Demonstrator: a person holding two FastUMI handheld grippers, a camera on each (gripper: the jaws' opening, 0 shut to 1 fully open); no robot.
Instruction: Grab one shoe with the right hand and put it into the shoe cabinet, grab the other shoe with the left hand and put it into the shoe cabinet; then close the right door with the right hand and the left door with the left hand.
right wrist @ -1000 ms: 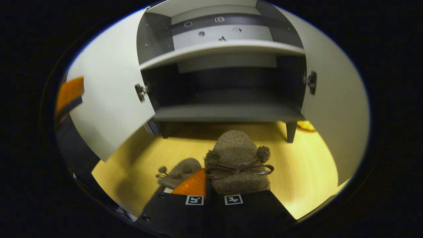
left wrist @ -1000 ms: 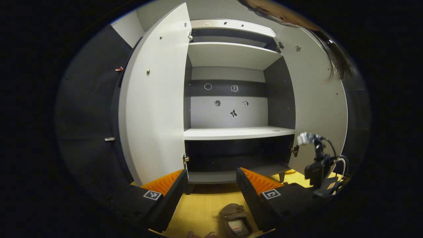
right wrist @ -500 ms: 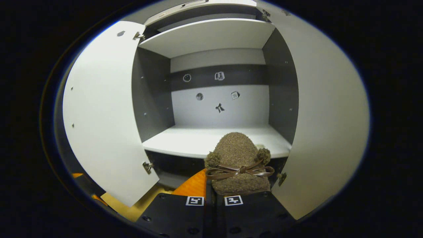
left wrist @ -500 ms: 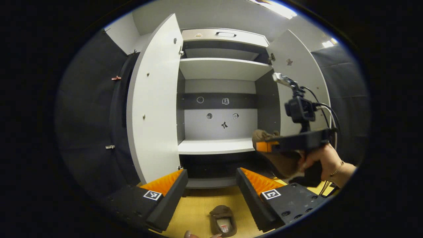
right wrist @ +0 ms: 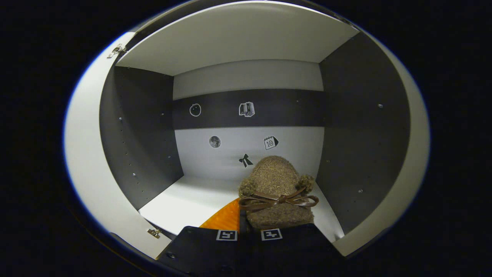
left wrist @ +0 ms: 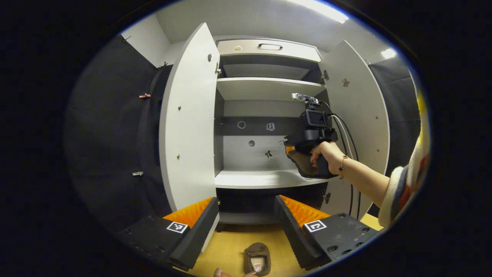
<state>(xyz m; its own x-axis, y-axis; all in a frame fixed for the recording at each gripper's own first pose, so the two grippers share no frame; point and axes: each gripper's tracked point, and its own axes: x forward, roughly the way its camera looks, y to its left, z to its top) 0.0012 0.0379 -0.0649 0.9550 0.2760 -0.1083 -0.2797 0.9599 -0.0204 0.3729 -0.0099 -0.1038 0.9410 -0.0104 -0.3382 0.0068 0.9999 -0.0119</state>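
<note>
R tongs (right wrist: 246,227) are clamped narrow on a fuzzy brown shoe (right wrist: 276,192) w/ a dark bow and 2 pom-poms; its toe points into the shoe cabinet (right wrist: 246,42). In the right gripper view the shoe hangs over the white middle shelf (right wrist: 184,200), toward the shelf's R side, near the grey R wall. Can't tell if the sole touches the shelf. Small stickers (right wrist: 246,109) dot the back panel.

In the left gripper view the R tongs (left wrist: 289,149) sit inside the cabinet opening above the middle shelf (left wrist: 253,179), gripped by a hand (left wrist: 326,154) w/ a bracelet; a striped sleeve (left wrist: 399,188) shows at the R edge. The shoe (left wrist: 303,165) shows as a dark shape under that hand, just above the shelf.

L tongs (left wrist: 246,215) are spread wide, holding nothing, low in front of the cabinet. Between and below the fingers the 2nd shoe (left wrist: 256,261) lies on the wood floor (left wrist: 226,250), opening up, well apart from the cabinet base.

Both doors stand open: L door (left wrist: 188,127) swung out toward the camera, R door (left wrist: 357,115) angled out behind the arm. A drawer w/ a handle (left wrist: 269,47) tops the cabinet.
</note>
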